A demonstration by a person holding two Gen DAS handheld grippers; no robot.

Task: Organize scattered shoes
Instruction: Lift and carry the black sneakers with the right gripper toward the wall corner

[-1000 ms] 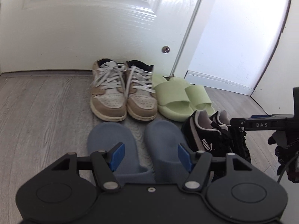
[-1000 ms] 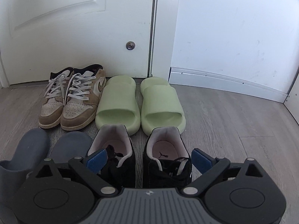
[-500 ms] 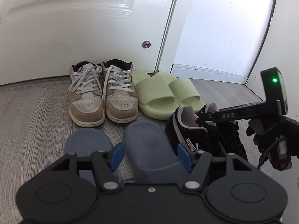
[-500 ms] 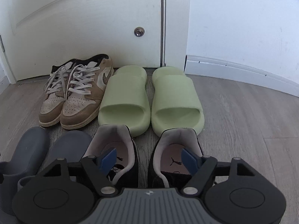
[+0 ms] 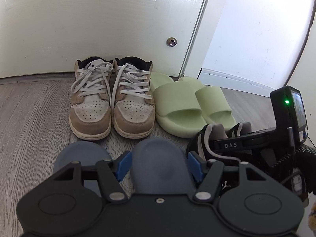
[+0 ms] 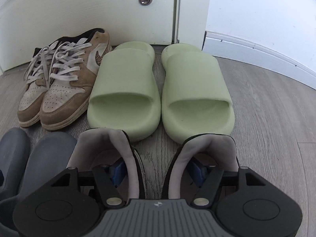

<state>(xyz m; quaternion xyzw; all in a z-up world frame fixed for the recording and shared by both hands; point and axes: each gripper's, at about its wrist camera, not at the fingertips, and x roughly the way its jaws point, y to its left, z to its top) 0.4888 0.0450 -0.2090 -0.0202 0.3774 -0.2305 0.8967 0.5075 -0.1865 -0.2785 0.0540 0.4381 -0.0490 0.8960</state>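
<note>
Left wrist view: the left gripper, fingers spread, straddled the right grey slide on the floor.

Right wrist view: the right gripper hung spread, one finger inside each black sneaker, behind the green slides.

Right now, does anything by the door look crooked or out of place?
Nothing stands out. Tan sneakers and green slides sit paired at the door; grey slides and black sneakers line up in front.
</note>
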